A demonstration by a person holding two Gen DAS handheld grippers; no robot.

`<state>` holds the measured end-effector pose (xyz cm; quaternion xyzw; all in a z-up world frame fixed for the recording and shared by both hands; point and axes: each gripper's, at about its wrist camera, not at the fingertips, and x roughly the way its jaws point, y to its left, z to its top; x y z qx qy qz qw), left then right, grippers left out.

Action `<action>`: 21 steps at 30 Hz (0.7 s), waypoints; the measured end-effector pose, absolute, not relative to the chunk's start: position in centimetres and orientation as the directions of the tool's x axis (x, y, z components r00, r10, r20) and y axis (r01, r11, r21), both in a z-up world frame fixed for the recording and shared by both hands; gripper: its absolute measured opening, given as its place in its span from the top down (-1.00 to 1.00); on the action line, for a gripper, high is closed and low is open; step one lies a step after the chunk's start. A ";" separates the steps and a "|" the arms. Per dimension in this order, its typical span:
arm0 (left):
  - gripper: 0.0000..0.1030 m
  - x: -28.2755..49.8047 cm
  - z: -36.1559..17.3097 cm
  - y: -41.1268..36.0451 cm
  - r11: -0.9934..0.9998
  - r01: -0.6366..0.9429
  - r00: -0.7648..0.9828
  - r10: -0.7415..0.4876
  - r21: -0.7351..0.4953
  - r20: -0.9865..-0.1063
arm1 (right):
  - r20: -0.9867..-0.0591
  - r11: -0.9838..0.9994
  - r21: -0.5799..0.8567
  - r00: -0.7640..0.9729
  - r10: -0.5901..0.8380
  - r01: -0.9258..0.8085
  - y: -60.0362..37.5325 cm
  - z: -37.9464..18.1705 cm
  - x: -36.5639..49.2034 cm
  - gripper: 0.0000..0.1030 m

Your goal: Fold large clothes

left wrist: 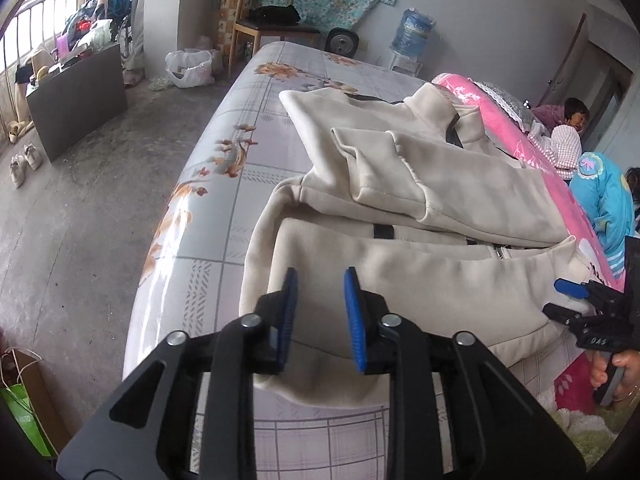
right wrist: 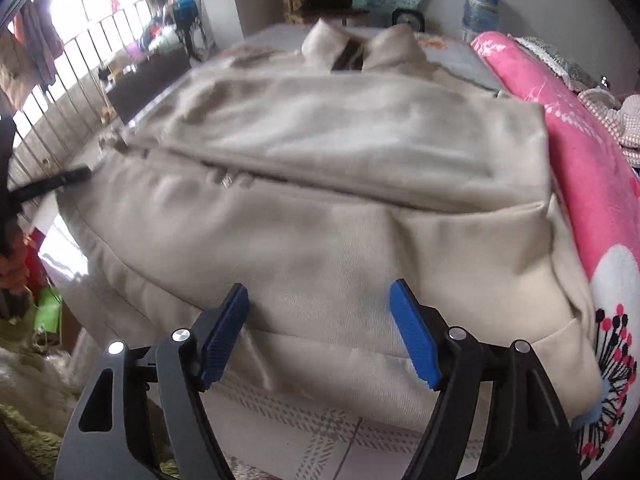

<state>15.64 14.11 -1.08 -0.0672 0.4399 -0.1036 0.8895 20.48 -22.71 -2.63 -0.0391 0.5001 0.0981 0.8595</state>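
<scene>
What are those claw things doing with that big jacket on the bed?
A person is folding a cream jacket on a bed, using a hand-held gripper in each hand. The sleeves are already folded in across the jacket's front. Right now both the left gripper and the right gripper are open above the jacket's bottom edge, with nothing pinched between the blue pads. A pink blanket lies along the far side of the jacket.
</scene>
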 end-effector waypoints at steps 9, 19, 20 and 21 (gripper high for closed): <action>-0.60 19.3 3.2 9.7 0.989 0.123 0.604 -0.140 -0.081 -0.784 | -0.830 0.981 0.045 0.539 0.141 -0.187 -22.6 1.7 20.8 -0.66; -0.65 23.7 -0.9 1.3 0.984 0.167 0.553 -0.037 0.067 -0.832 | -0.891 1.000 0.006 0.454 0.004 0.002 -25.1 -2.3 22.7 -0.69; -0.65 24.1 -1.8 0.8 0.983 0.169 0.538 -0.028 0.075 -0.843 | -0.899 1.000 -0.001 0.439 -0.002 0.003 -25.1 -3.0 22.8 -0.69; -0.65 24.4 -2.6 0.4 0.982 0.169 0.524 -0.015 0.087 -0.852 | -0.901 1.000 -0.003 0.433 -0.003 0.001 -25.2 -3.5 22.8 -0.70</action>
